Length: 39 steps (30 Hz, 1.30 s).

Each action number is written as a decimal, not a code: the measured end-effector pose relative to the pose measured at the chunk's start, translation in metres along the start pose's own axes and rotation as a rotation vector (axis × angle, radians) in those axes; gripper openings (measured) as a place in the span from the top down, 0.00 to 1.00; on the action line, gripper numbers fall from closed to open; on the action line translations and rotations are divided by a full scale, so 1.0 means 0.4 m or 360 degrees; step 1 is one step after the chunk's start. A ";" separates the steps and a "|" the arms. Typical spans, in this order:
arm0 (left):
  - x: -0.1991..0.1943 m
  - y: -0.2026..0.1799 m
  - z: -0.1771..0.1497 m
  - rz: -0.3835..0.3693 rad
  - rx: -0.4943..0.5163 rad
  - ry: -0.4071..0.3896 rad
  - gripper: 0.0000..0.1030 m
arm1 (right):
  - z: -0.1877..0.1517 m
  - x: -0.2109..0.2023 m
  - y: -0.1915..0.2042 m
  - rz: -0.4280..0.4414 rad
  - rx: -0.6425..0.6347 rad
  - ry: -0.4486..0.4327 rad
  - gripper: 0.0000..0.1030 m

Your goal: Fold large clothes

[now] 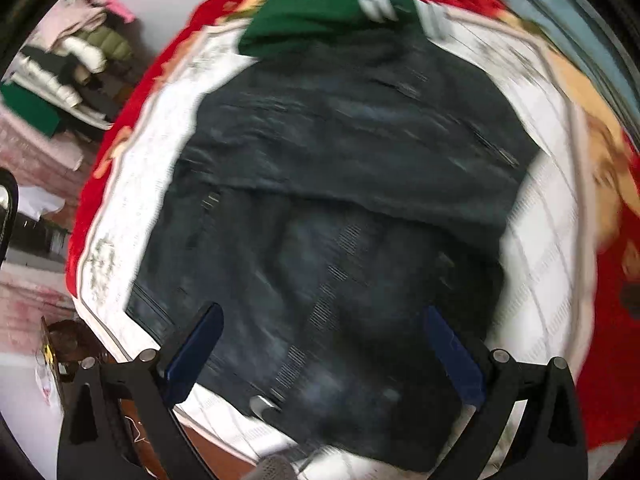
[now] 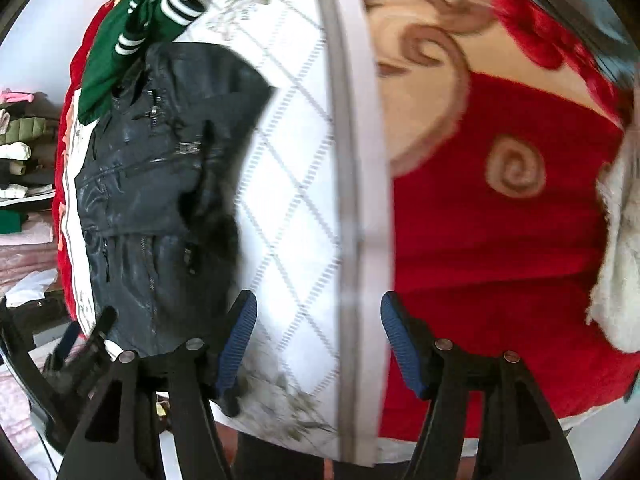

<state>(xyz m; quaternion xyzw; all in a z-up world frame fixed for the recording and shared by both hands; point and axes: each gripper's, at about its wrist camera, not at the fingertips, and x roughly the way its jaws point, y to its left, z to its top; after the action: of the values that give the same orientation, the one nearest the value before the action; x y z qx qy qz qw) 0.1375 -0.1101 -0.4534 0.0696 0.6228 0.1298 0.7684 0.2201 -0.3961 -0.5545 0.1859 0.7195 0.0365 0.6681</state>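
Observation:
A dark navy jacket (image 1: 340, 208) with zips lies folded on a white quilted cover (image 1: 544, 248); it also shows in the right wrist view (image 2: 160, 184) at the left. My left gripper (image 1: 324, 344) is open and empty, hovering over the jacket's near edge. My right gripper (image 2: 318, 336) is open and empty, over the white cover (image 2: 296, 184) to the right of the jacket. The left gripper (image 2: 84, 340) shows at the lower left of the right wrist view.
A folded green garment (image 1: 316, 12) with white stripes lies at the far end of the jacket (image 2: 116, 52). A red and beige blanket (image 2: 500, 220) covers the bed at right. A pile of clothes (image 1: 68, 68) stands at the far left.

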 end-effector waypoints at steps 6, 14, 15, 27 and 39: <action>0.025 -0.149 -0.104 -0.0007 0.0121 0.0121 0.00 | 0.013 0.038 -0.082 0.0026 0.0071 0.0041 0.36; 0.176 -0.299 -0.198 0.0661 0.0665 -0.0023 0.00 | 0.057 0.075 -0.106 0.0043 0.0085 0.0045 0.36; 0.190 -0.297 -0.200 0.0681 0.0678 -0.0029 0.00 | 0.060 0.077 -0.104 0.0043 0.0080 0.0046 0.36; 0.208 -0.165 -0.096 0.0399 0.0337 0.0006 0.25 | 0.185 0.179 0.021 0.0428 -0.0094 0.0025 0.36; 0.108 -0.059 -0.069 0.0050 0.0223 -0.0110 0.96 | 0.289 0.378 0.215 0.0972 0.0067 0.0222 0.70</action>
<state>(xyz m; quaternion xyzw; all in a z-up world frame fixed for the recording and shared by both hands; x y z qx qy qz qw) 0.1217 -0.1217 -0.5063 0.1373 0.6023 0.0954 0.7806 0.3458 -0.2912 -0.6842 0.4042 0.6751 0.2332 0.5714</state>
